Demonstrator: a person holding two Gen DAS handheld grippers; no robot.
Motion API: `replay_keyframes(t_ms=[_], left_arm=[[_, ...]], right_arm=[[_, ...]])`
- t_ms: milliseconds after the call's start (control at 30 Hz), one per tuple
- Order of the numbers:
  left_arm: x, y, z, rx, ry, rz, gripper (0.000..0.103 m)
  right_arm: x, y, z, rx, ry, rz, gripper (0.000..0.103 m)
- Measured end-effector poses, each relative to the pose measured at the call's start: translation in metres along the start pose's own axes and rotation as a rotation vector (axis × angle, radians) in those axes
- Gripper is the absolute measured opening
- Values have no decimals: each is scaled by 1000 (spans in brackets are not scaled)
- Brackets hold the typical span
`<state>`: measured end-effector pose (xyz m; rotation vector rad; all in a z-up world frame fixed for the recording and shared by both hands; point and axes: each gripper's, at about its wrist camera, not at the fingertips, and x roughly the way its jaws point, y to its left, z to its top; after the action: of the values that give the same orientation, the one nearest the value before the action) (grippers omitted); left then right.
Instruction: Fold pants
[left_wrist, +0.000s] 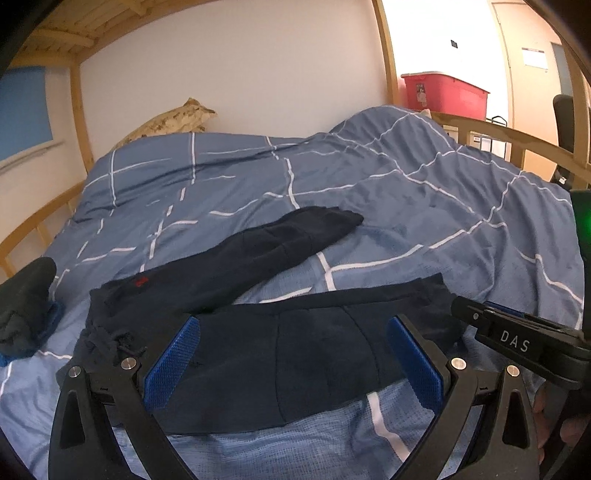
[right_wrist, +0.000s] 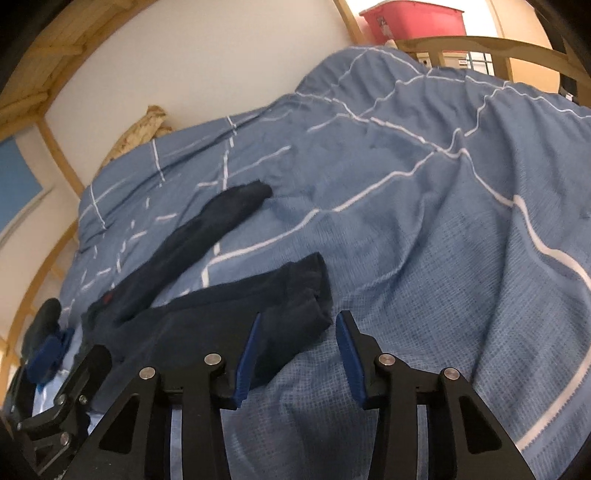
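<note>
Dark navy pants lie spread on the blue duvet, legs apart in a V, waistband with drawstring at the left. My left gripper is open, its blue pads straddling the near leg just above it. My right gripper is open, hovering at the cuff end of the near leg; it also shows in the left wrist view at the right. The far leg runs up towards the wall.
A blue duvet with white lines covers the bed, bunched high at the back right. A pillow lies by the wall. Wooden bed frame and a red bin stand at right. Dark clothing lies at left.
</note>
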<state>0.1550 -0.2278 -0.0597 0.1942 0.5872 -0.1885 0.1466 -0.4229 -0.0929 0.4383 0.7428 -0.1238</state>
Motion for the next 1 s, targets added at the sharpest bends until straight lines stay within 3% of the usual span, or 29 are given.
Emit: replay_keyframes(t_ms=[100,133,167,267,367,433,600,800,833,933,1000], left_arm=[[4,2,-2,-13,18,-2,103],[5,2,-3,-15,22,0,103],[5,2,-4,-17,24,2,103],[6,1,-5,-16,31,0,103],[5,-4,-8,-6,34,-5,103],[5,-6,-10,-2,43,-12,103],[5,-10,-16,14,56,-14,103],[5,-4,-16,-1,65,-18,103],[4,-2,-16,-4,67,-19,103],[-1,5,-13,-23,65,-32,103],[-4,11,-7,-36,65,-33,103]], right_arm=[[9,-1,1,4,20,7,28],[12,0,1,4,25,10,11],[13,0,1,-2,32,22,8],[2,3,1,-34,-5,1,6],[-18,5,-1,-69,-79,-91,5],[-20,0,-1,-54,-65,-107,5],[-8,-18,-13,10,13,-137,5],[-10,-10,-17,-4,8,-205,8],[-13,-8,-18,-4,-5,-199,12],[-33,-3,-20,-7,-57,-242,40],[-50,5,-15,-26,-106,-227,40]])
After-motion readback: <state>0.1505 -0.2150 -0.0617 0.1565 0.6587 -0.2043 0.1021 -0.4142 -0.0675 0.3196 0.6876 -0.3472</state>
